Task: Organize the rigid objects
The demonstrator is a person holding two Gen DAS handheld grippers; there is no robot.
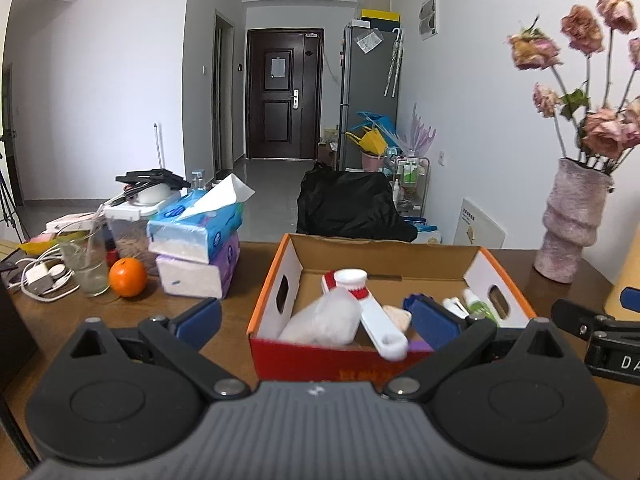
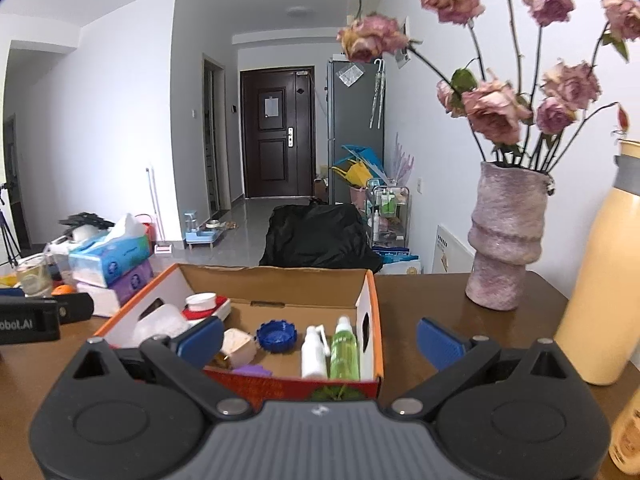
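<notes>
While both grippers hang spread and empty before the box (image 2: pixel 370 300) on the table (image 2: pixel 420 292), left gripper (image 1: pixel 316 316) and right gripper (image 2: pixel 320 340) flank it; inside lie a green bottle (image 2: pixel 344 350), white bottle (image 2: pixel 314 354) and blue cap (image 2: pixel 276 336)

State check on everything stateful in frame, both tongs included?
left tongs: open, empty
right tongs: open, empty
cardboard box: open-topped, holding small items
green bottle: in the box, capped
white spray bottle: in the box beside the green one
blue cap: loose, off any bottle
tissue pack: open, tissue sticking out
yellow flask: upright, lid on
</notes>
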